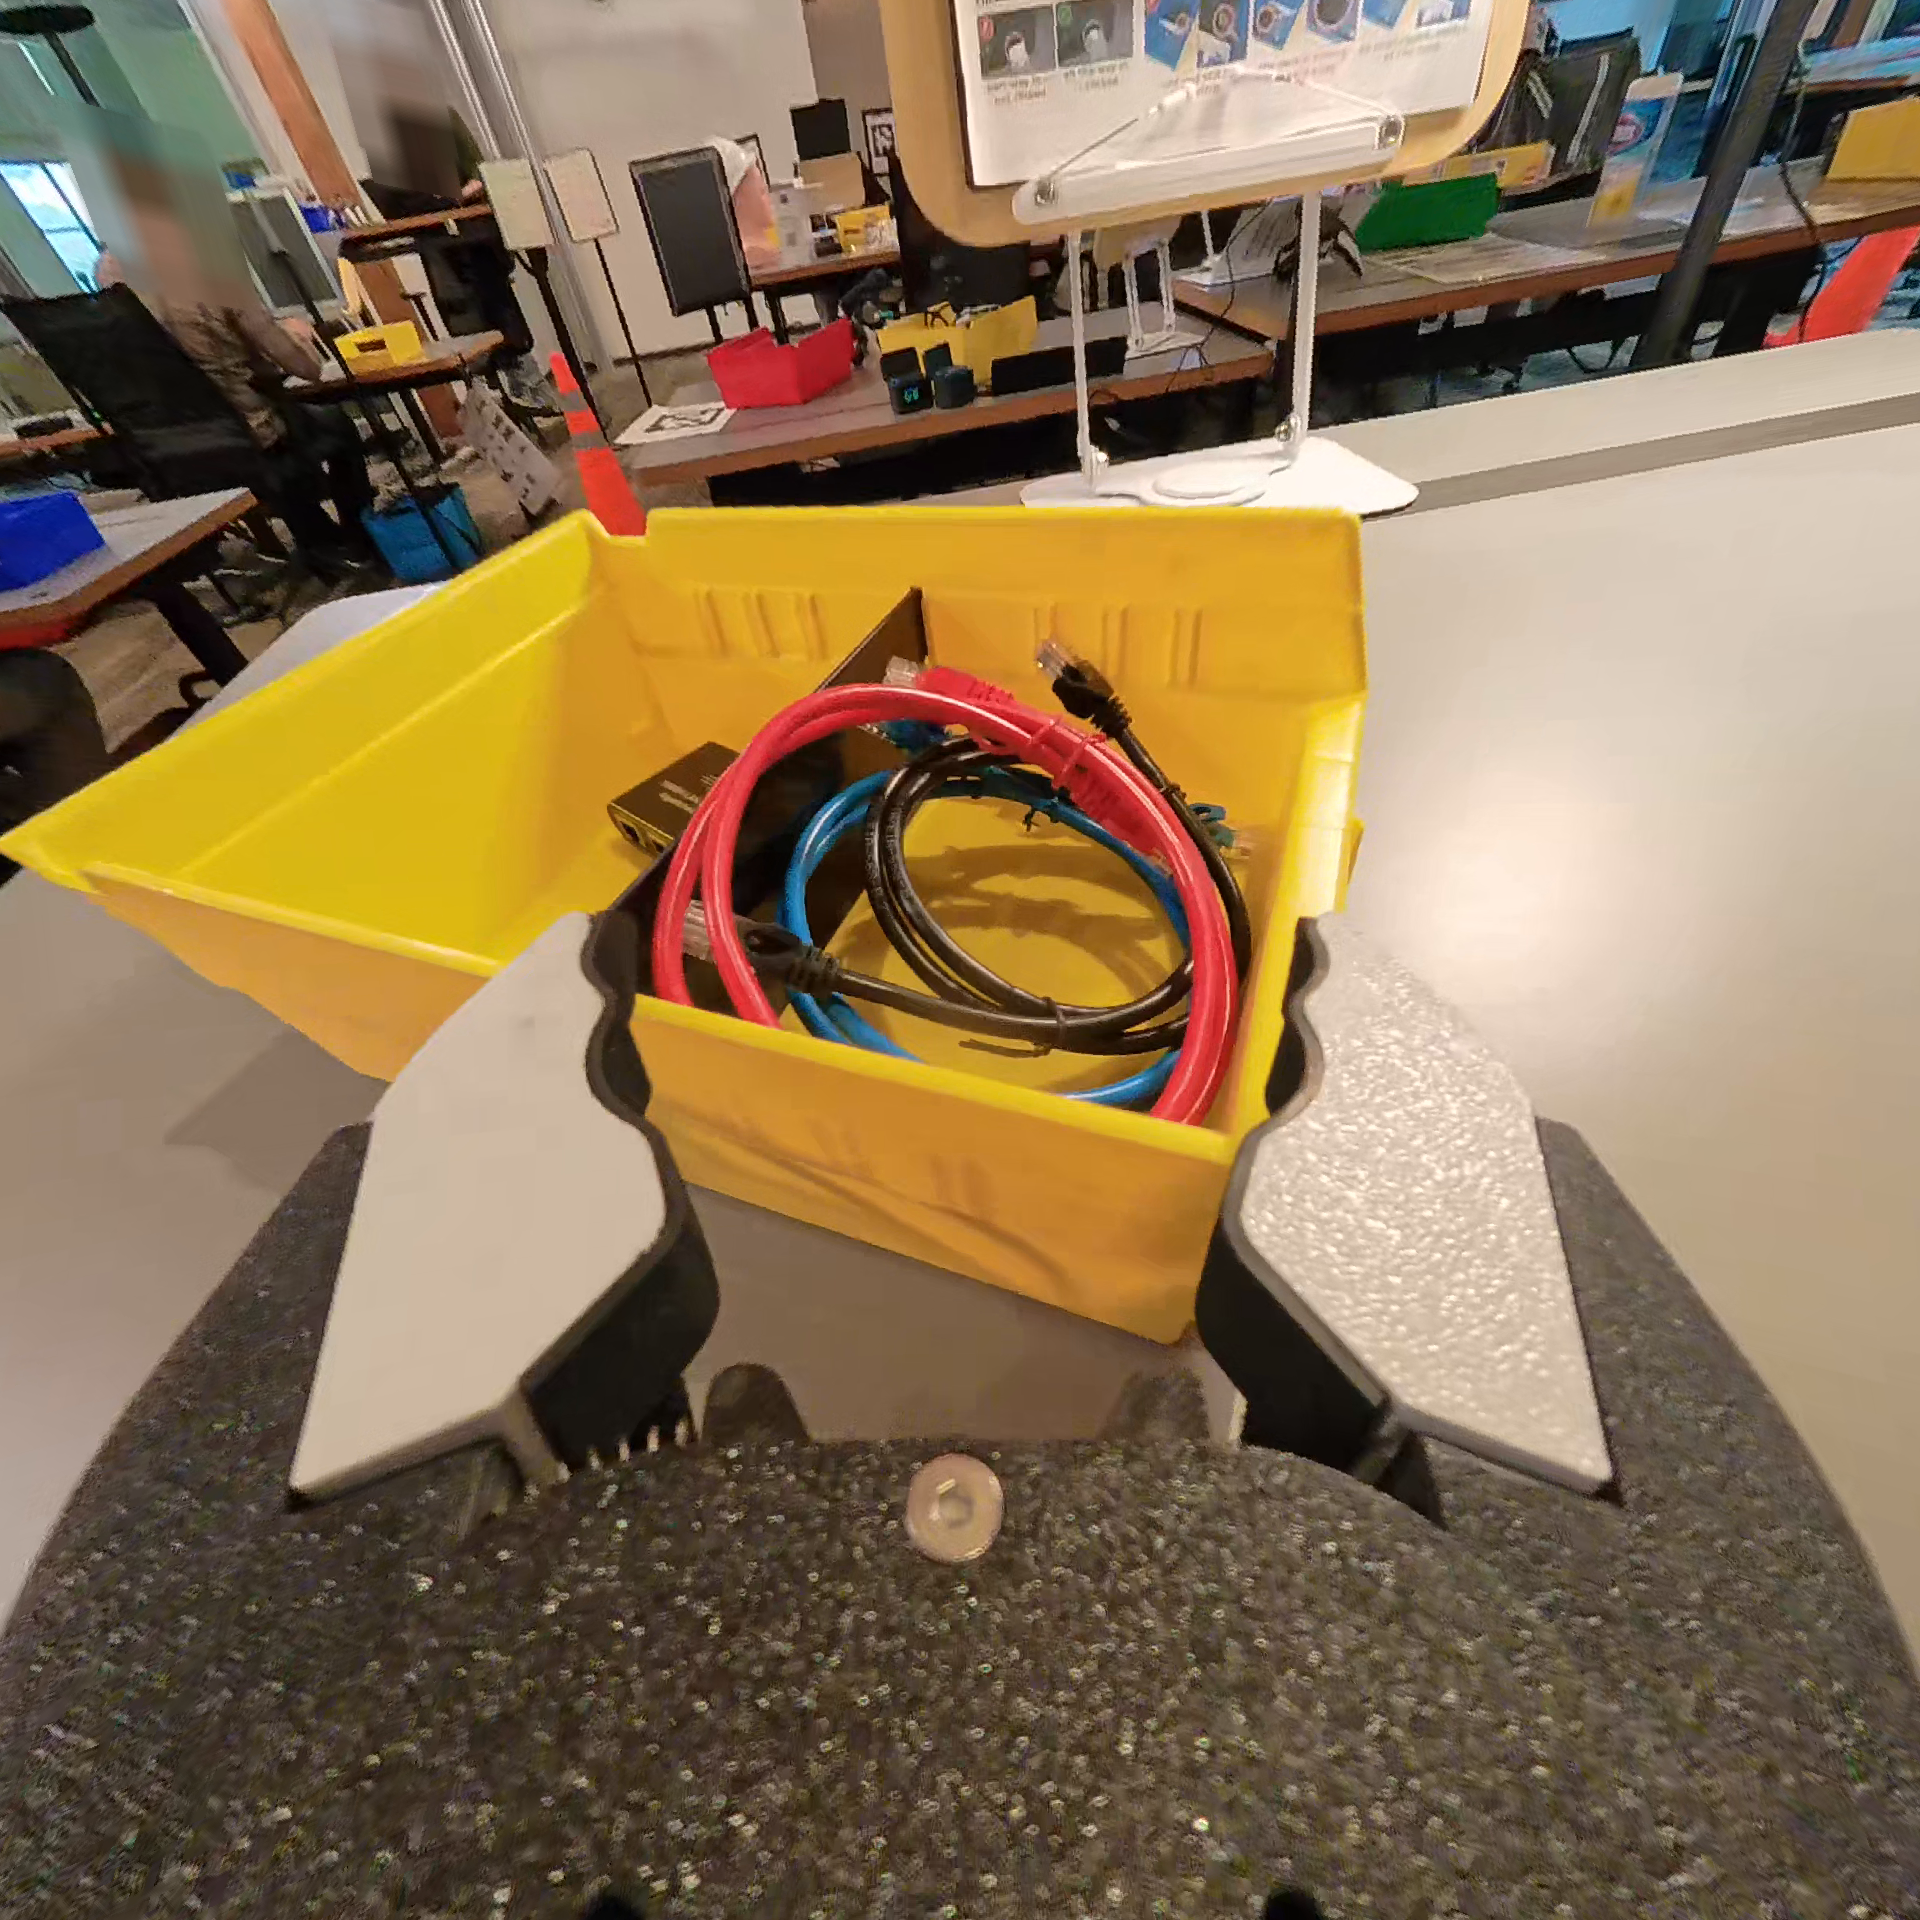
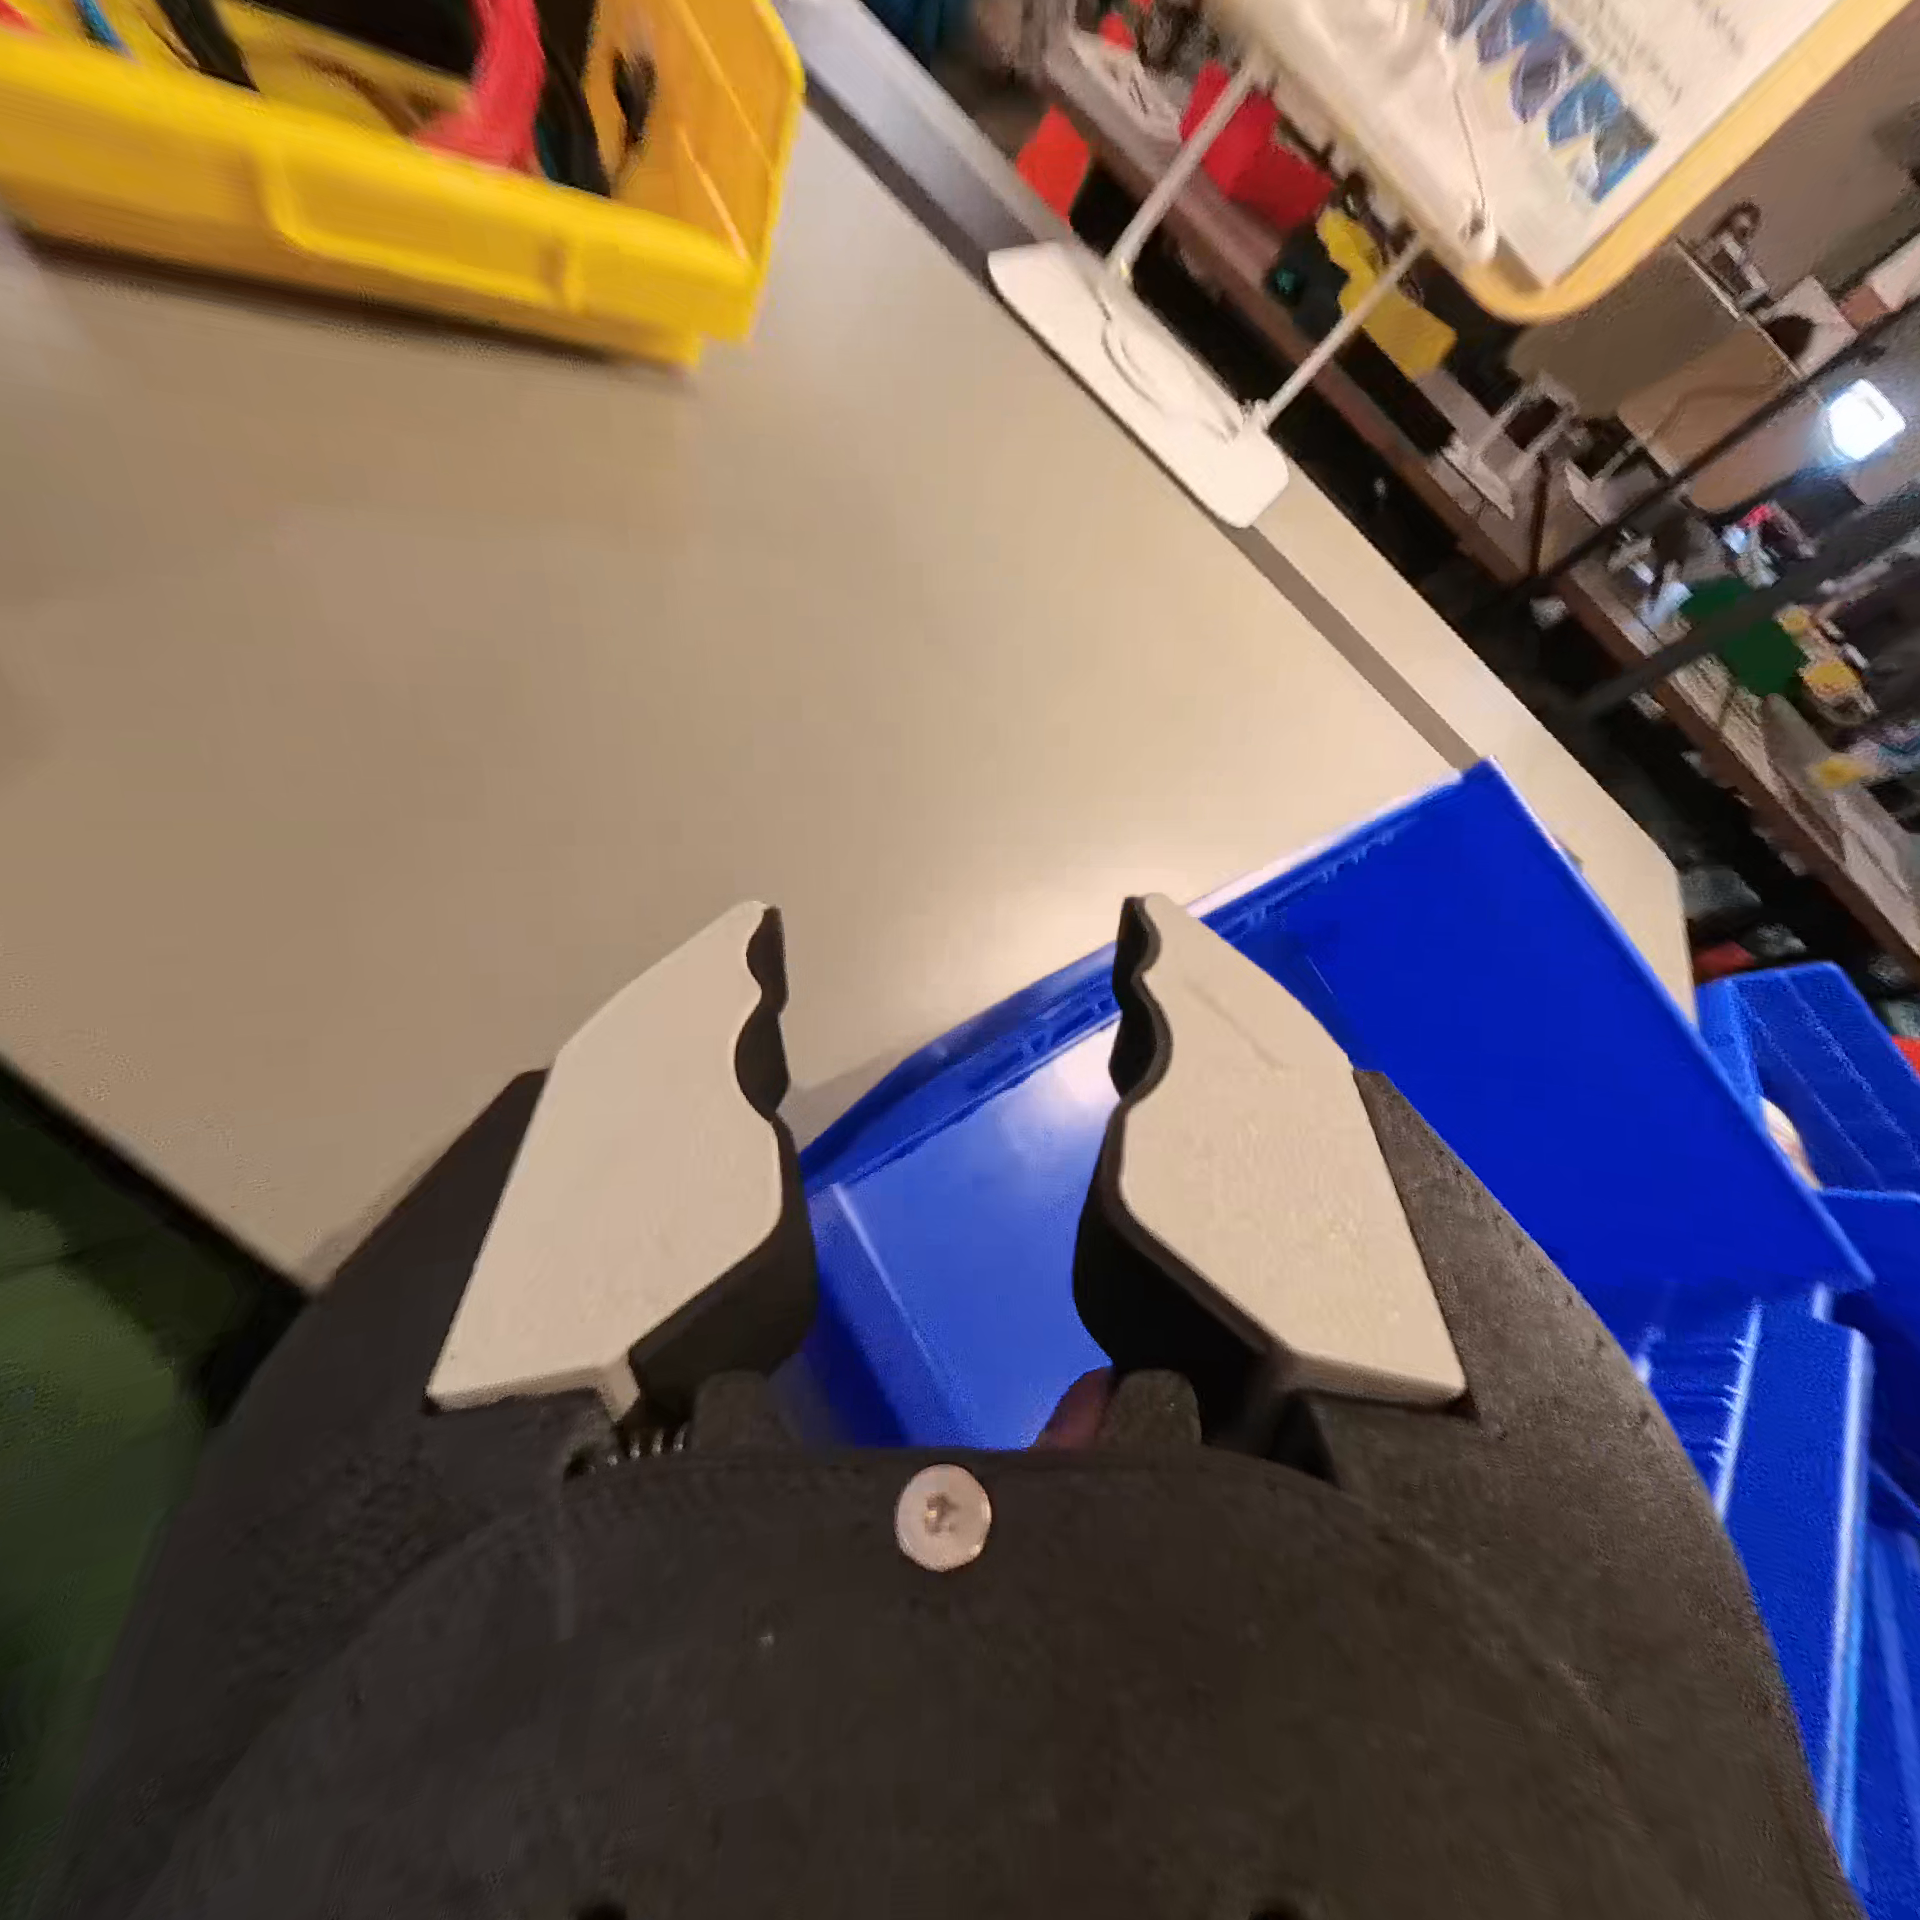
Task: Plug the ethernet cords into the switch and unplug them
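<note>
A yellow bin [image 1: 935, 1174] sits on the grey table. In its right compartment lie coiled ethernet cords: a red one [image 1: 1164, 821], a blue one [image 1: 821, 831] and a black one [image 1: 977, 1003]. A small black switch [image 1: 665, 795] lies behind them, partly covered by the red cord. My left gripper [image 1: 951, 971] is open and empty, held just in front of the bin's near wall. My right gripper [image 2: 951, 961] is open and empty over a blue bin [image 2: 1455, 1039], far from the yellow bin [image 2: 499, 239], which shows blurred at the top left of the right wrist view.
A white stand [image 1: 1216, 478] holding an instruction board stands behind the yellow bin; it also shows in the right wrist view [image 2: 1143, 374]. More blue bins [image 2: 1818, 1351] are stacked to the right. Bare grey table [image 2: 520, 644] lies between the two bins. Measured from the fingertips, the small black switch [image 1: 665, 795] is 20 cm or so from the left gripper and 50 cm from the right.
</note>
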`<move>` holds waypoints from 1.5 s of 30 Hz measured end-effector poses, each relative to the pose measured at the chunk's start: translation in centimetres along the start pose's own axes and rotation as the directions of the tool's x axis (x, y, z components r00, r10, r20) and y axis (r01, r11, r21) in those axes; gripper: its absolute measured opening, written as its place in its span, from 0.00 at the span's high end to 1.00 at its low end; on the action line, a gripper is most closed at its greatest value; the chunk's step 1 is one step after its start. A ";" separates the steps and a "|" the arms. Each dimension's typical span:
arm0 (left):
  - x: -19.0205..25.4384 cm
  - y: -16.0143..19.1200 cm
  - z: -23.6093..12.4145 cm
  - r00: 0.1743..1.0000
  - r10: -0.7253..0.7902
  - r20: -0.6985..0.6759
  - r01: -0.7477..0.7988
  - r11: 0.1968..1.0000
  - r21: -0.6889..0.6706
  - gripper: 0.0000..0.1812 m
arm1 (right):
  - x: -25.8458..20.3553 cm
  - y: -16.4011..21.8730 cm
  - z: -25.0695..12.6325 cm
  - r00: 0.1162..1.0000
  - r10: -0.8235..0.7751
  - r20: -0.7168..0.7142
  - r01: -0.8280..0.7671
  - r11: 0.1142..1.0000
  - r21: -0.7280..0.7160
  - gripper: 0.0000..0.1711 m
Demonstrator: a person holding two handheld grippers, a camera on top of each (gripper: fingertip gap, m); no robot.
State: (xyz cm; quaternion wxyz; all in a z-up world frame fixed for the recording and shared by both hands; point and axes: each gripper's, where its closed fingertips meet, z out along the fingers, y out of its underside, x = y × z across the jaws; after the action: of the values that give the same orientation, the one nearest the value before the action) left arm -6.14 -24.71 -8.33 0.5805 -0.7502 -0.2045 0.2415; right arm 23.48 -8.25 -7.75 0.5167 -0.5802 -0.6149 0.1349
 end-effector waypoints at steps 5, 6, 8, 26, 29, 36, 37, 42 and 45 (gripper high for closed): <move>-2.0 0.4 -0.7 0.998 0.054 0.043 -0.055 0.998 0.007 0.63 | 1.3 0.9 1.8 0.994 -0.087 -0.064 0.084 0.995 -0.054 0.85; -2.8 0.5 -1.1 0.997 0.065 0.050 -0.066 0.998 0.020 0.72 | 1.3 1.0 1.8 0.993 -0.103 -0.054 0.100 0.994 -0.053 0.89; -4.9 0.7 -2.0 0.992 0.084 0.092 -0.087 0.995 0.038 0.83 | 1.4 1.3 1.6 0.994 -0.107 -0.022 0.106 0.993 -0.045 0.90; 1.5 -1.0 -1.9 0.986 0.035 -0.162 -0.033 0.999 0.019 0.62 | 5.1 4.5 0.3 0.988 0.155 -0.010 -0.154 0.988 0.014 0.67; 3.8 0.2 0.9 0.986 0.064 -0.152 -0.073 0.996 -0.049 0.59 | 6.0 4.5 0.8 0.981 0.154 -0.120 -0.152 0.988 0.023 0.61; 3.1 0.8 3.4 0.983 0.170 -0.063 -0.177 0.975 -0.132 0.75 | 7.3 5.9 0.2 0.958 0.219 -0.184 -0.217 0.976 0.035 0.59; 3.2 1.0 3.6 0.980 0.182 -0.076 -0.191 0.971 -0.142 0.78 | 7.3 6.4 0.3 0.956 0.231 -0.178 -0.231 0.973 0.020 0.59; 2.1 1.6 3.5 0.969 0.247 -0.028 -0.248 0.954 -0.170 0.86 | 7.5 7.6 1.0 0.957 0.189 -0.219 -0.198 0.980 -0.021 0.78; -0.1 1.7 2.2 0.966 0.256 0.026 -0.250 0.958 -0.140 0.97 | 8.6 8.0 1.1 0.944 0.162 -0.287 -0.175 0.984 -0.019 0.84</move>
State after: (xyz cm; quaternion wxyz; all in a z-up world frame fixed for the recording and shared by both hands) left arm -7.45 -23.48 -10.37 0.4879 -0.8026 -0.1354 0.3155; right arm 28.98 1.91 -10.19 0.5734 -0.6555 -0.4850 0.0800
